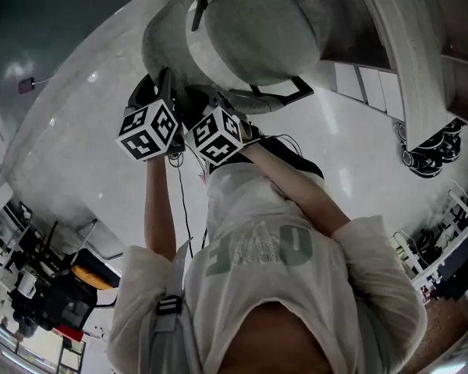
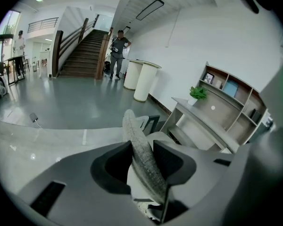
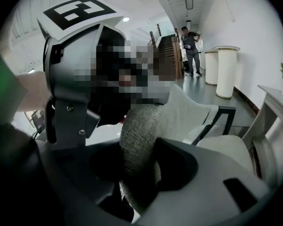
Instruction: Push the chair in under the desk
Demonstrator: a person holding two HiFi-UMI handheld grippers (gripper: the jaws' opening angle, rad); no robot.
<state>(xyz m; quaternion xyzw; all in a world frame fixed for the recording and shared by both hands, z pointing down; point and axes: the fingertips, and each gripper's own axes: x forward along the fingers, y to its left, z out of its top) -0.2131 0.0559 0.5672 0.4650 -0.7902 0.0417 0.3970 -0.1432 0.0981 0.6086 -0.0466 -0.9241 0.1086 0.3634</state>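
Left hand-held gripper (image 2: 142,150): clenched on the top rim of the backrest (image 2: 131,126). The grey fabric edge runs between your jaws, with both pads against it.
Right hand-held gripper (image 3: 139,150): clenched on the same rim. The padding here looks thicker and fills the gap between your jaws.
Spacing of your grips: side by side, with the marker cubes nearly touching in the head view. Your left one is just to the left of your right one.
Chair (image 1: 257,29): directly in front of you and below your hands. The seat lies beyond the backrest, pointing away from you.
Counter (image 1: 70,139): a pale curved slab that sweeps from your lower left up past the far side of the chair. It lies ahead and to the left of your grip.
Chair to counter: the seat's far side is near the counter edge. No view shows whether any of it is under yet.
Long axis: the backrest rim runs crosswise to you, and both sets of jaws straddle it from above.
Nearer hand: neither, as both already hold the rim.
Push line, as a judgement: forward and away from your body, leaning left toward the counter.
Risk, as a judgement: your grips are so close together that the chair may swivel about them, so keep both hands pressing evenly.
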